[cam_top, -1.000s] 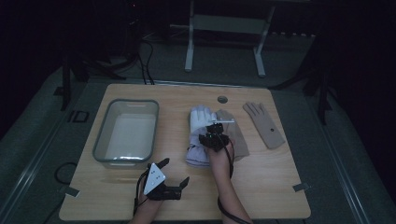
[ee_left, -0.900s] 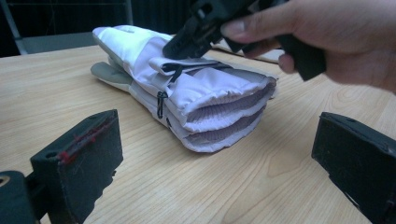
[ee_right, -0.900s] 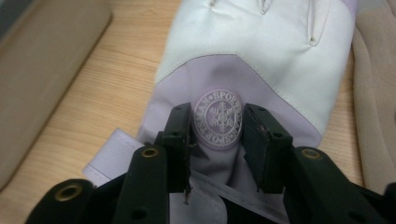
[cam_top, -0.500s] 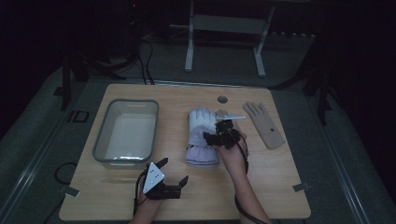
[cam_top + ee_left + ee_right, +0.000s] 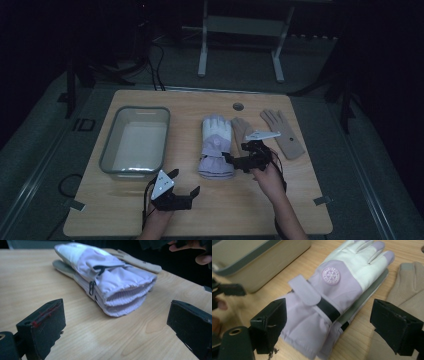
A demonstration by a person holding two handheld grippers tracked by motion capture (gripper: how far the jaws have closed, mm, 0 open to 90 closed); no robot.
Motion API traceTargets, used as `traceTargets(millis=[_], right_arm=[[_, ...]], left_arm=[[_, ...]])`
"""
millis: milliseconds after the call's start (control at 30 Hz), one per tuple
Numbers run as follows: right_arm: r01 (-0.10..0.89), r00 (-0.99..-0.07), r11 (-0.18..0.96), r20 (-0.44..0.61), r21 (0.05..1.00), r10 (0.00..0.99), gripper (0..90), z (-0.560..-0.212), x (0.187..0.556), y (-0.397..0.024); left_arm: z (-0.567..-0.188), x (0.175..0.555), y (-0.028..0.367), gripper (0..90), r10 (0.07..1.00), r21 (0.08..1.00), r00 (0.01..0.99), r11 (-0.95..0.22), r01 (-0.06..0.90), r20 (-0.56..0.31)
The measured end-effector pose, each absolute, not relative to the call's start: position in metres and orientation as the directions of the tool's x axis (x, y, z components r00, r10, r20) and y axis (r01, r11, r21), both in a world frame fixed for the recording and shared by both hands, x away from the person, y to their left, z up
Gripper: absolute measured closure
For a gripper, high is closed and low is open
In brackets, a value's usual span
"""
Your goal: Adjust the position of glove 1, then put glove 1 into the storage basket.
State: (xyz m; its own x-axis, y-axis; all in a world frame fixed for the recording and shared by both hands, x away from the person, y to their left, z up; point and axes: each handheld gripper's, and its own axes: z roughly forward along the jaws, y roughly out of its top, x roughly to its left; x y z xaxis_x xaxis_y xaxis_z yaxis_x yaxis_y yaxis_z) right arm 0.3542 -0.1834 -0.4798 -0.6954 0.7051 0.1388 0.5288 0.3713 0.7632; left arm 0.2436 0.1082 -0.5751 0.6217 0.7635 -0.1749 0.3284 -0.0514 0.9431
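The right gripper [image 5: 239,161] hovers just above the table [image 5: 300,200], beside the cuff end of a stacked pair of lilac and white ski gloves [image 5: 216,146]. Its 2 black jaws stand wide apart, having just been opening, and nothing is pressed between them. In the picture from 1 second ago it sat on top of the gloves with its jaws nearly together; it has since drawn off toward the right and toward the person, and the gloves lie where they were.

The left gripper [image 5: 184,183] rests near the front edge of the table, jaws spread wide and empty, in the same place as before.

The gloves lie at the middle of the table, fingers pointing away from the person. Just to their right lies 1 beige glove [image 5: 241,128], partly under the right gripper's grey plate, and a 2nd beige glove [image 5: 283,133] lies farther right. A grey-rimmed tub [image 5: 107,150] sits to the left of the ski gloves.

The right gripper view shows a round badge [image 5: 330,275] and a wrist strap [image 5: 305,290] on the upper ski glove. The left gripper view shows the gloves' ribbed cuff openings [image 5: 126,300] and a small dark clip [image 5: 92,287] on their side.
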Motion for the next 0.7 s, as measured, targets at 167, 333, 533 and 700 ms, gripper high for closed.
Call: traceTargets(millis=[167,333,533,700], right_arm=[[0.556,-0.685,0.401,0.127,0.728,0.718,13.7,-0.484,0.351,-0.199],[0.565,-0.67,0.377,0.141,0.734,0.729,13.5,-0.486,0.347,-0.217],[0.578,-0.641,0.329,0.167,0.746,0.749,13.7,-0.485,0.345,-0.239],[0.577,-0.635,0.299,0.187,0.76,0.749,13.2,-0.479,0.343,-0.247]], left_arm=[[-0.573,0.246,0.109,2.0,0.734,0.934,0.645,-0.042,0.355,-0.213],[-0.56,0.247,0.111,1.9,0.711,0.92,0.666,-0.071,0.386,-0.225],[-0.55,0.254,0.11,2.0,0.688,0.883,0.667,-0.084,0.462,-0.284],[-0.534,0.259,0.105,2.0,0.691,0.877,0.671,-0.112,0.467,-0.269]])
